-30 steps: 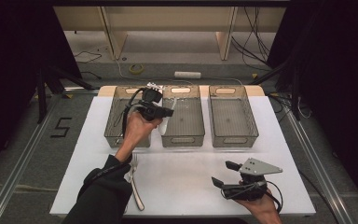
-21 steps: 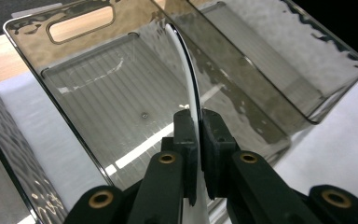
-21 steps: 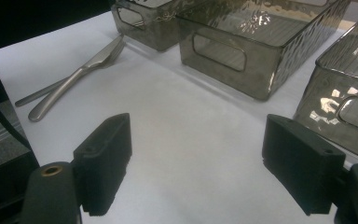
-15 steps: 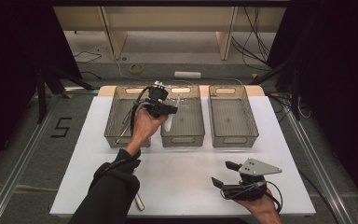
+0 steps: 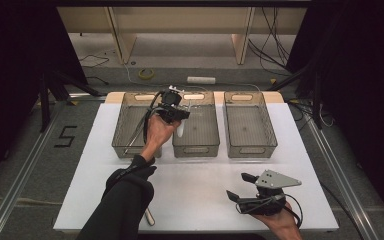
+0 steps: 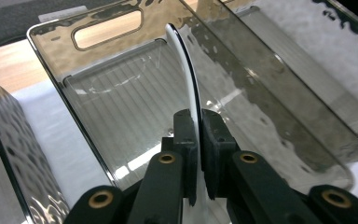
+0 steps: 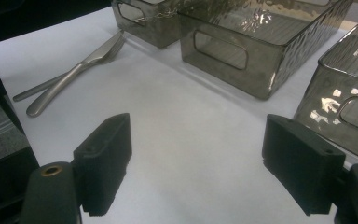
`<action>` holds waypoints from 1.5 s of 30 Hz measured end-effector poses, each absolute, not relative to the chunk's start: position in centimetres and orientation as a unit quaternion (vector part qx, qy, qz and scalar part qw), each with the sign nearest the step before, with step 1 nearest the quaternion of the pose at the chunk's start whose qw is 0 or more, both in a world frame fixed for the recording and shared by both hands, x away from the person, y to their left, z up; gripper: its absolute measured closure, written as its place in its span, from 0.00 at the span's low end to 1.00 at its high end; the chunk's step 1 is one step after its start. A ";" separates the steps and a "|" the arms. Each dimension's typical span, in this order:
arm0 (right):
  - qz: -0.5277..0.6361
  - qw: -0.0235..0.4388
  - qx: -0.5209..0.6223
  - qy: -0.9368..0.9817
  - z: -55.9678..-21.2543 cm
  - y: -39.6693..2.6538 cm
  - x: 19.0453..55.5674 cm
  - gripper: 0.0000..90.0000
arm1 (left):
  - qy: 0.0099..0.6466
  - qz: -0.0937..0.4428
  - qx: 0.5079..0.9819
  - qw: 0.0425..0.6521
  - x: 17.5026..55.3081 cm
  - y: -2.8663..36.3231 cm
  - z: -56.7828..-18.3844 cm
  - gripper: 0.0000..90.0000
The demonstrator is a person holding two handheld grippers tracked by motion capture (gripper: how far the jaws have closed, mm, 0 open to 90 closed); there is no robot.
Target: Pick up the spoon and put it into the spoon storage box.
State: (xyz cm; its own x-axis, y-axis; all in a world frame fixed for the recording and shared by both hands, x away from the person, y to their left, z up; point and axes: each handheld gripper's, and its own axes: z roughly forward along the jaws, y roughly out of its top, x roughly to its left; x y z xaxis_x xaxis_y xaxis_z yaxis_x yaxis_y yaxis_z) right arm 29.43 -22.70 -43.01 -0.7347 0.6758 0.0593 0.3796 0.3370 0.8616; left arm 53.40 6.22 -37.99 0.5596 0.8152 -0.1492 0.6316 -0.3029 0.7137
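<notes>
Left claw (image 6: 196,140) clamped on a thin white spoon (image 6: 186,79), handle pinched between the jaws, the rest running out past the tips over the middle bin (image 5: 196,145) at the surface's far edge. Right claw (image 7: 196,172) spread wide, holding nothing, over bare white surface (image 5: 195,185) near the near right corner. Fork (image 7: 74,70) and knife (image 7: 37,91) lie near the near left edge.

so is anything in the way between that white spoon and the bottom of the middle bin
Nothing visible. The left gripper holds the white spoon over the middle bin, whose ribbed floor is bare beneath it.
</notes>
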 end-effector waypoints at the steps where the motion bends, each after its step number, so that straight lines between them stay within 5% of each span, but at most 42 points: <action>1: 0.473 0.157 0.328 0.803 -43.0 -22.7 29.4 0.28 | 0.452 0.122 0.799 0.377 53.5 6.2 -38.0 0.94; 23: 0.472 0.155 0.328 0.804 -43.0 -22.6 29.4 0.28 | 0.466 0.116 0.791 0.379 54.4 4.8 -39.4 0.92; 26: 0.472 0.155 0.327 0.803 -43.0 -22.6 29.3 0.28 | 0.468 0.110 0.788 0.384 54.4 4.8 -39.3 0.71; 32: 0.472 0.155 0.326 0.805 -43.0 -22.6 29.3 0.28 | 0.474 0.100 0.780 0.396 53.9 5.1 -38.5 0.48; 45: 0.473 0.157 0.329 0.802 -43.0 -22.7 29.3 0.28 | 0.451 0.088 0.796 0.393 50.8 6.8 -35.8 0.28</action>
